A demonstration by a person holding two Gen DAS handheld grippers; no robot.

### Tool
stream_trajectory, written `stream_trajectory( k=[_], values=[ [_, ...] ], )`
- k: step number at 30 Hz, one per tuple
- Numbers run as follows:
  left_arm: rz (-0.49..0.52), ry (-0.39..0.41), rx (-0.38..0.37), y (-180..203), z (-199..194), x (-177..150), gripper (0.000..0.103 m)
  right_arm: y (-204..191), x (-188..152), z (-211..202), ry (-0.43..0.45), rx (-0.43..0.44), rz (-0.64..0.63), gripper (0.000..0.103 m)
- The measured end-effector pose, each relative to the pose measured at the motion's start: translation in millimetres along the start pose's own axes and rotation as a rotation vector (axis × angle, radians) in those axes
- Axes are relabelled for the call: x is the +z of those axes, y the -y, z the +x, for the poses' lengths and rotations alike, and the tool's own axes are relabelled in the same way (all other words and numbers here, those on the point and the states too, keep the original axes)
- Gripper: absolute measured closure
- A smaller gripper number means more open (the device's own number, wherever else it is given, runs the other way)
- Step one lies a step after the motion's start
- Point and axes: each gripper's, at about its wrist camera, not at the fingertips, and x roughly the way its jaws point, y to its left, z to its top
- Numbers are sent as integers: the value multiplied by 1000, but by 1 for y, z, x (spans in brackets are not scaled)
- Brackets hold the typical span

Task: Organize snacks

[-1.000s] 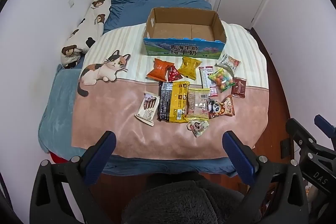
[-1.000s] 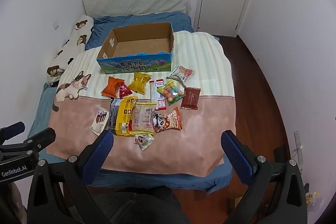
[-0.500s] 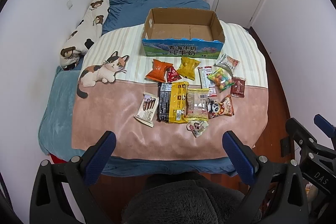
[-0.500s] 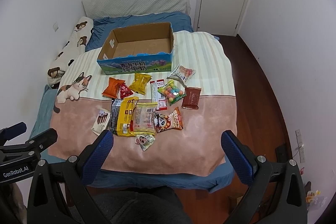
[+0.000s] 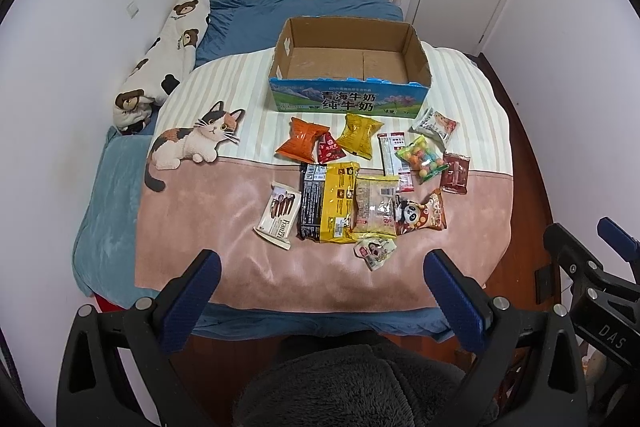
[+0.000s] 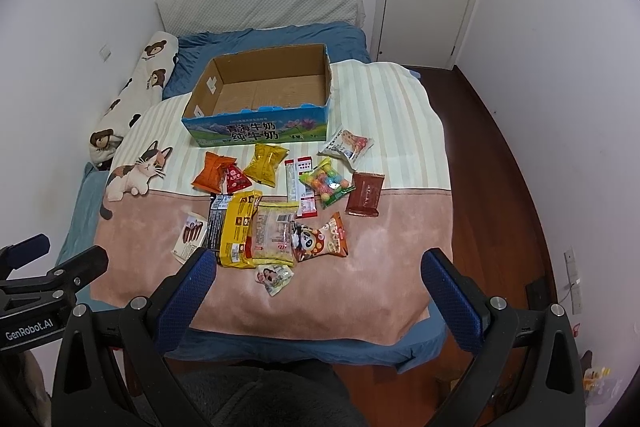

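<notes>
Left tongs point(image 5: 320, 275) and right tongs point(image 6: 318, 275) gape wide, empty; right finger point(image 6: 188, 283) hides the black packet point(image 6: 215, 227) at 9 o'clock.

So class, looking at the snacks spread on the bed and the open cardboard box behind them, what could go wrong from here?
1. The yellow packet, black packet and clear packet overlap, so one grab may drag a neighbour along.
2. The cardboard box lies beyond every snack; reaching over them may knock the orange bag.
3. The soft blanket may bunch under the open left gripper.
</notes>
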Motion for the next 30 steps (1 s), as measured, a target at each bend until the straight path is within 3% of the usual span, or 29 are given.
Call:
stream_trajectory(
  k=[30],
  values=[
    [-3, -7, -5, 1, 7, 9, 0, 2, 8, 14, -17, 14, -4, 0]
  ],
)
